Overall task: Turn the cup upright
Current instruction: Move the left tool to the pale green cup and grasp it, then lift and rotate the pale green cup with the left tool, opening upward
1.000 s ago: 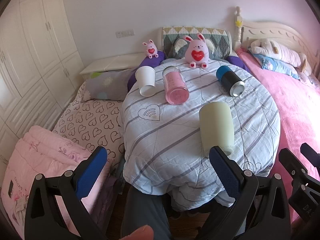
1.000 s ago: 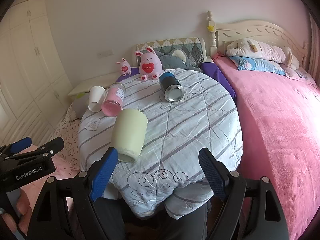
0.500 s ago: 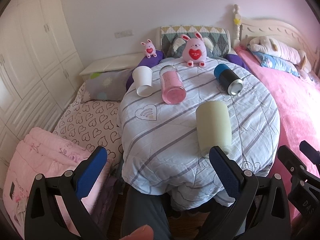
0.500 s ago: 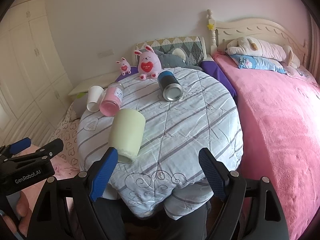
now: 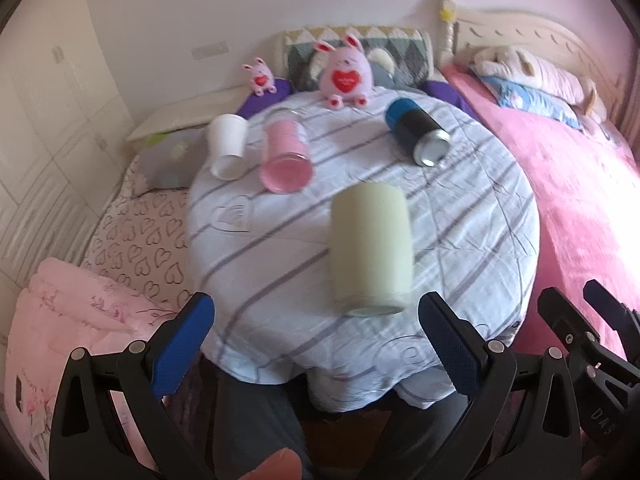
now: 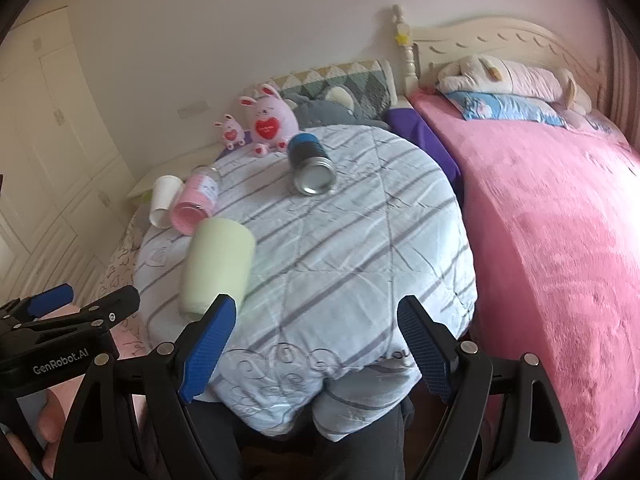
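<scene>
Your pale green cup (image 5: 370, 248) lies on its side on the striped quilt (image 5: 460, 216), mouth toward you, nearest of four toppled cups. Your left gripper (image 5: 316, 340) hovers just short of it, spread wide and empty; your right gripper (image 6: 316, 344) likewise.
</scene>
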The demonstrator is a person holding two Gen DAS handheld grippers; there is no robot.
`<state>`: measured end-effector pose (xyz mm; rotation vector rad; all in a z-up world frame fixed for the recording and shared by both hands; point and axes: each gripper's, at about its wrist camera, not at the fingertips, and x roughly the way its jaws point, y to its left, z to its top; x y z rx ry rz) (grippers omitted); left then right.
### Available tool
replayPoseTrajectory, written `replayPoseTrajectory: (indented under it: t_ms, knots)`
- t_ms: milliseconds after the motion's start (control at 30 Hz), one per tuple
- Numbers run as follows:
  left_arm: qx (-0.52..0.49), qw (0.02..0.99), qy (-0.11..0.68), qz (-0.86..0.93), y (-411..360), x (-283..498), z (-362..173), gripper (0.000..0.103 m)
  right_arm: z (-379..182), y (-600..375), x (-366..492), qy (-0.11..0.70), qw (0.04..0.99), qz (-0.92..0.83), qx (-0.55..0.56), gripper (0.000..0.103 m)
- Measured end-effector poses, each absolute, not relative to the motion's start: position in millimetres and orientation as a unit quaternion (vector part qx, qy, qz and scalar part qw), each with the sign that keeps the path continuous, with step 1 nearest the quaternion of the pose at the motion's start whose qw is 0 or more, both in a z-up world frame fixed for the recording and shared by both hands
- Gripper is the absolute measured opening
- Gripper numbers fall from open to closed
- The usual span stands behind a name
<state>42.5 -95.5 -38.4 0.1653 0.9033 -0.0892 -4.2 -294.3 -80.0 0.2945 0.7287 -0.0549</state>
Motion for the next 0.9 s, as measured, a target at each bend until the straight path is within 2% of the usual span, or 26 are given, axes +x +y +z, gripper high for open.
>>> replayPoseTrajectory:
  t_ms: [900]
  knots:
    - [0.033, 0.836, 0.542, -0.072, -123.0, 148.7, -113.2, 0.103, -122.6, -331.6, 56.8, 0.407, 0.897, -0.043, 0.167, 0.084]
